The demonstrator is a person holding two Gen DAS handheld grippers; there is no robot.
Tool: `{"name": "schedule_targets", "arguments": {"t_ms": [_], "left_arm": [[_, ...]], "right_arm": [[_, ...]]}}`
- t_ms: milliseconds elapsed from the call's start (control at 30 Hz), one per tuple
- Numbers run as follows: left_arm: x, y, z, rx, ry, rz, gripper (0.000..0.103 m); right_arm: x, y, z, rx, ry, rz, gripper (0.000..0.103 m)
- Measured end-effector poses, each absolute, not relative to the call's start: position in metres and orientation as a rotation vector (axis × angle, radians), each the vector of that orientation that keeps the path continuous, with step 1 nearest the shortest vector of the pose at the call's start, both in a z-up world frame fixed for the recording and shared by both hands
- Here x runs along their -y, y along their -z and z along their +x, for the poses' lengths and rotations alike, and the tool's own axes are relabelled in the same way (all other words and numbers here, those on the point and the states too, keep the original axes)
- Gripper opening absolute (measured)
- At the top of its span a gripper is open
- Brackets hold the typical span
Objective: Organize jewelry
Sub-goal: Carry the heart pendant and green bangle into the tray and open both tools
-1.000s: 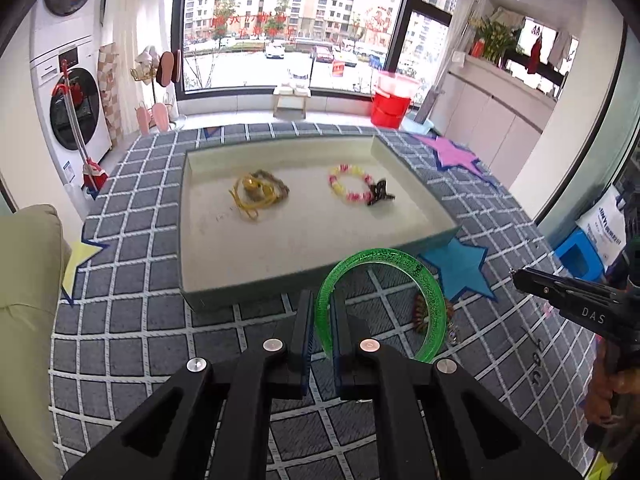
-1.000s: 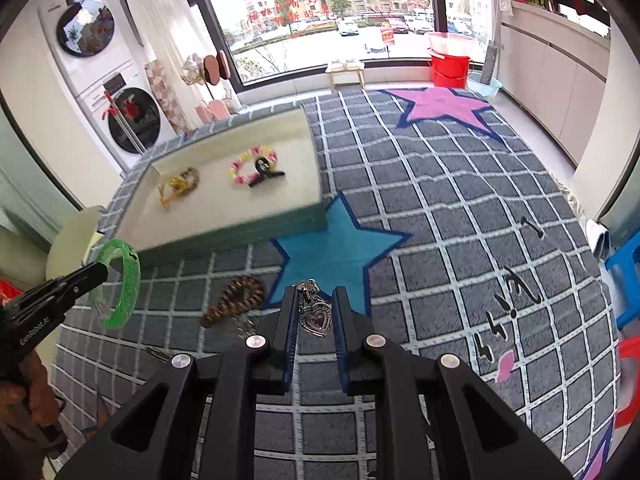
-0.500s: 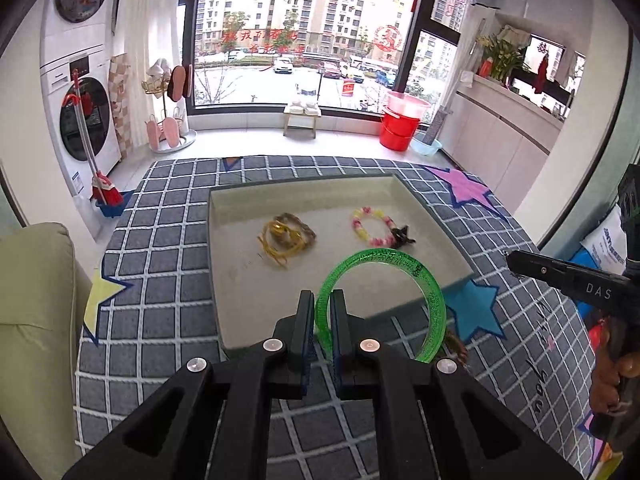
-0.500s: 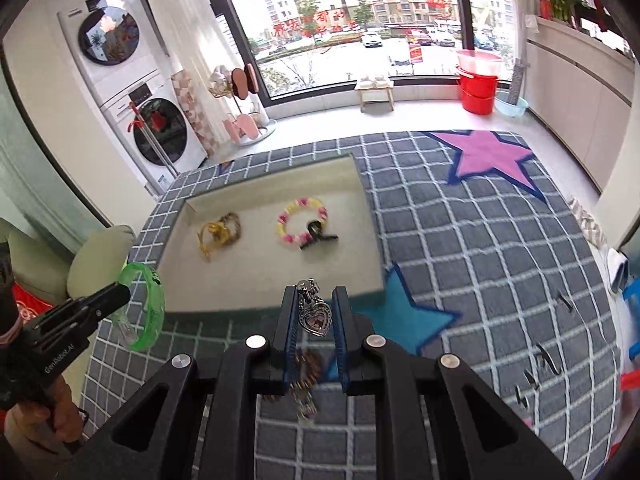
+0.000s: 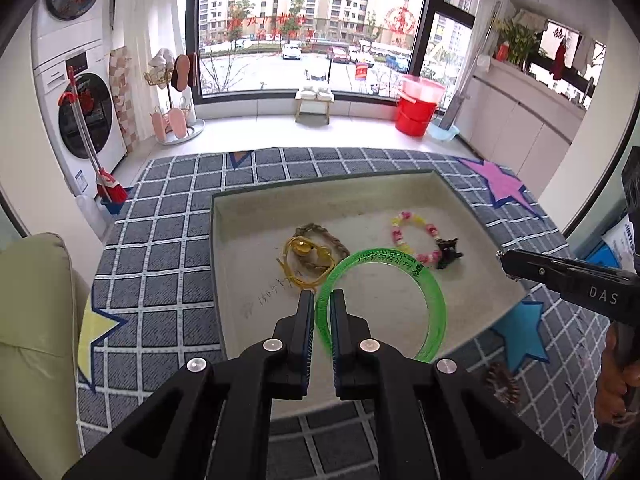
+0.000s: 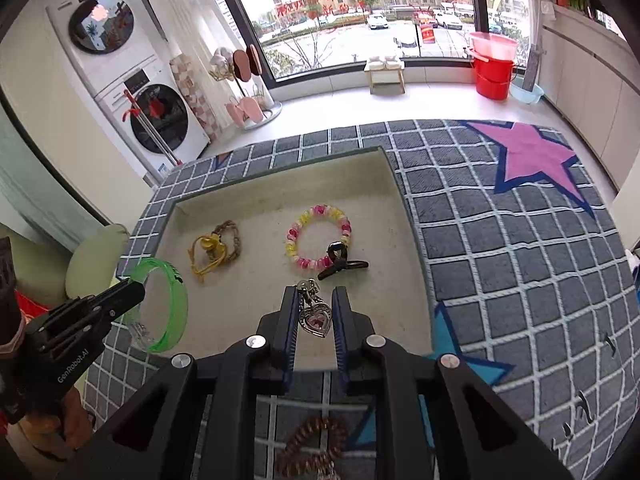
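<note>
Pinching a green bangle [image 5: 400, 280] in my left gripper [image 5: 322, 312] above the beige tray [image 5: 360, 192], I clamp a heart pendant [image 6: 316, 320] in my right gripper [image 6: 314, 308]; a beaded bracelet [image 6: 318, 236] lies at 12 o'clock.

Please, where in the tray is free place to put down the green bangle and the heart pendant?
Tray: bare along the far wall and in the near half, before the yellow cord and bead bracelet. The middle is crowded: cord, bracelet, black clip.
</note>
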State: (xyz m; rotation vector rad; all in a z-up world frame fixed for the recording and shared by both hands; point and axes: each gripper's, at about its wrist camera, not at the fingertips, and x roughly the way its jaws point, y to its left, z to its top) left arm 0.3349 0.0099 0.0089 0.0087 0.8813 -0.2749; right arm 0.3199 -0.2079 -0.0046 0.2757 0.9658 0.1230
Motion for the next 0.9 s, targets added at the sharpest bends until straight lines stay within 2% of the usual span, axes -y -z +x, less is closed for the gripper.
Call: {"name": "schedule_targets", "arguments": {"t_ms": [400, 900], "left_arm": [[0.004, 0.036, 0.373, -1.014, 0.258, 0.038, 0.022], [0.016, 0.048, 0.379, -0.968, 0.171, 0.146, 0.022]], "right_arm": [[0.21, 0.05, 0.352, -1.052, -0.095, 0.277, 0.018], [0.212, 0.06, 0.357, -1.028, -0.055, 0.232, 0.019]]}}
